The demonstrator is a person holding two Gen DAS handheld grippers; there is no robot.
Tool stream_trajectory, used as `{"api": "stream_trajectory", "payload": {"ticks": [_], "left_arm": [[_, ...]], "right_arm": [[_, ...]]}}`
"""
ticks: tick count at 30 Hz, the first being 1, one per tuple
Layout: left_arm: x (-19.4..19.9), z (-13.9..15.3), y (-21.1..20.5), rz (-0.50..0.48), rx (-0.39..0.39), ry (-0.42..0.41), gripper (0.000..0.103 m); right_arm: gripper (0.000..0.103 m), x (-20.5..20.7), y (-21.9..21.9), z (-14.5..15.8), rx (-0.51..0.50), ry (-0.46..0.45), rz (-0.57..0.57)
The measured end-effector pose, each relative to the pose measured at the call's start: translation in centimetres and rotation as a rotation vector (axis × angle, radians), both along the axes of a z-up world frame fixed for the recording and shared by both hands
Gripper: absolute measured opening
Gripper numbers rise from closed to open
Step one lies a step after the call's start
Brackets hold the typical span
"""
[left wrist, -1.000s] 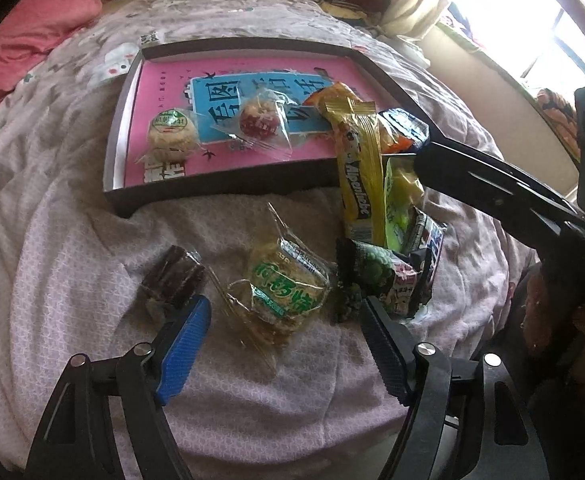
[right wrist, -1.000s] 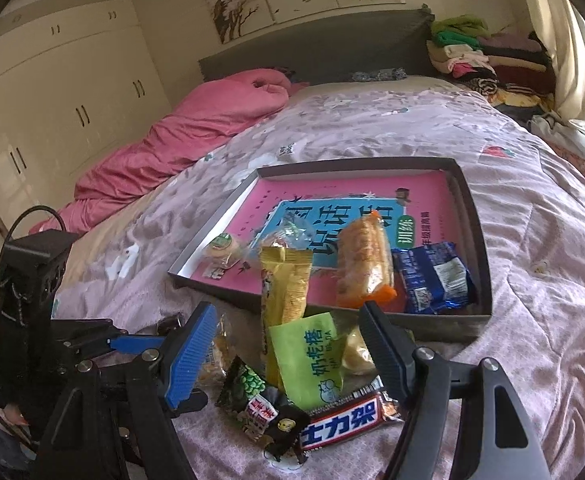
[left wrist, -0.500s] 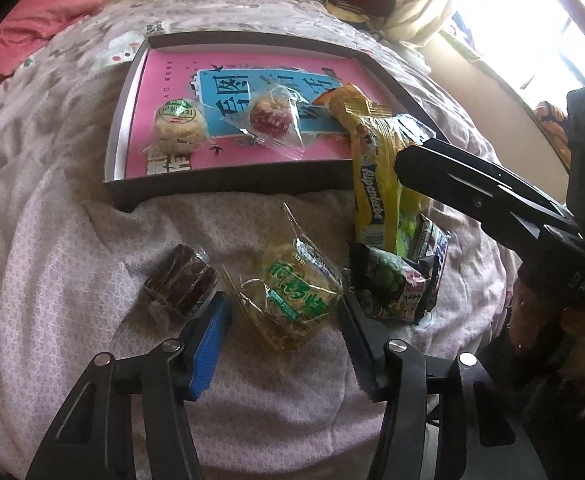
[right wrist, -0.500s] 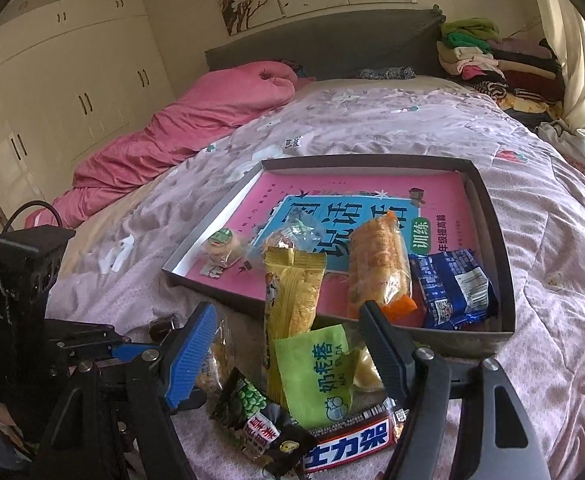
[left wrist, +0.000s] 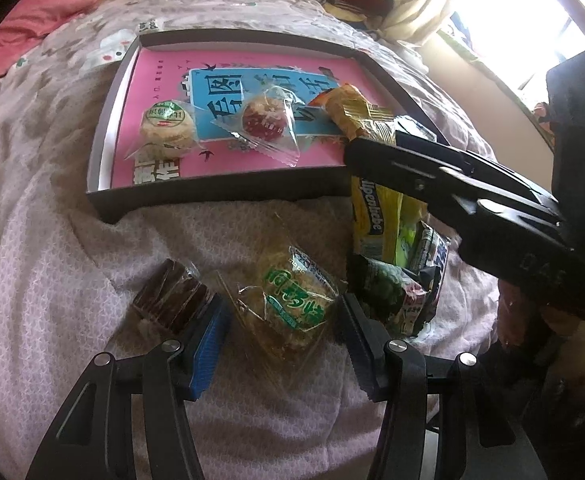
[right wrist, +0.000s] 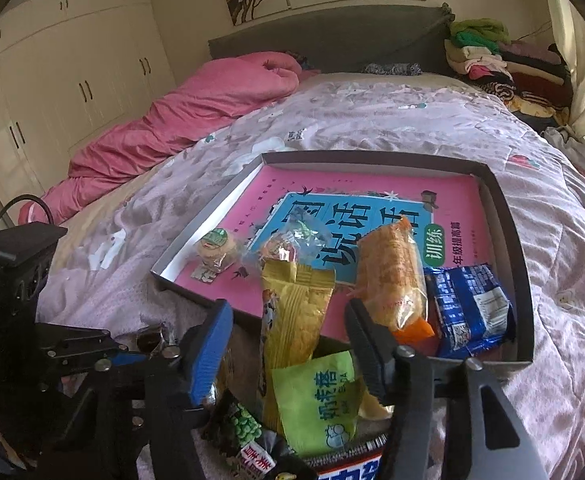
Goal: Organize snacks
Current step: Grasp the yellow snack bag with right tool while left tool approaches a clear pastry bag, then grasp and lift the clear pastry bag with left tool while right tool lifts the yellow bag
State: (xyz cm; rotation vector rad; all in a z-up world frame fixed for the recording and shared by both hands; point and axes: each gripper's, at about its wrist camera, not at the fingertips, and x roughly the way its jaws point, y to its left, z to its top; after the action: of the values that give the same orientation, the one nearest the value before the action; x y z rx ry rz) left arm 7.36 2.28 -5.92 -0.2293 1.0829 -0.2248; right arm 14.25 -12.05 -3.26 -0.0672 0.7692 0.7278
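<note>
**Yellow packet leans over the tray's edge**

Yellow and long, the snack bar packet runs lengthwise from the bedspread up over the near wall of the tray, its crimped top pointing into the tray. The right gripper straddles it, fingers spread wide, not pinching. The left gripper, likewise wide, brackets a clear-wrapped pastry lying on the bedspread below the tray.

Yellow snack packet between parted jaws
</note>
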Motion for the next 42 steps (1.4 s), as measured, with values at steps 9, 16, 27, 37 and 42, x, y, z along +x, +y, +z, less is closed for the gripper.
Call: {"api": "stream_trajectory", "payload": {"ticks": [9, 16, 27, 37, 42], "left_arm": [[0.8, -0.3, -0.6, -0.005, -0.004, 0.000, 0.057], [1.2, -0.7, -1.1, -0.011, 0.002, 0.000, 0.057], [0.7, -0.2, -1.4, -0.027, 0.034, -0.024, 0.052], [-0.5, 2.8, -0.4, 0.012, 0.033, -0.084, 0.051], [-0.9, 4.3, 0.0, 0.041, 0.025, -0.127, 0.051]], "right_arm": [[0.025, -0.3, 1.2, -0.6, -0.044, -0.027, 0.047], [0.019, -0.7, 0.3, 0.8, 0.034, -0.054, 0.047], [0.017, -0.9, -1.4, 2.4, 0.113, -0.081, 0.015], [0.017, -1.3, -3.5, 4.0, 0.198, -0.103, -0.014], [0.017, -1.4, -4.0, 4.6, 0.220, -0.112, -0.014]]}}
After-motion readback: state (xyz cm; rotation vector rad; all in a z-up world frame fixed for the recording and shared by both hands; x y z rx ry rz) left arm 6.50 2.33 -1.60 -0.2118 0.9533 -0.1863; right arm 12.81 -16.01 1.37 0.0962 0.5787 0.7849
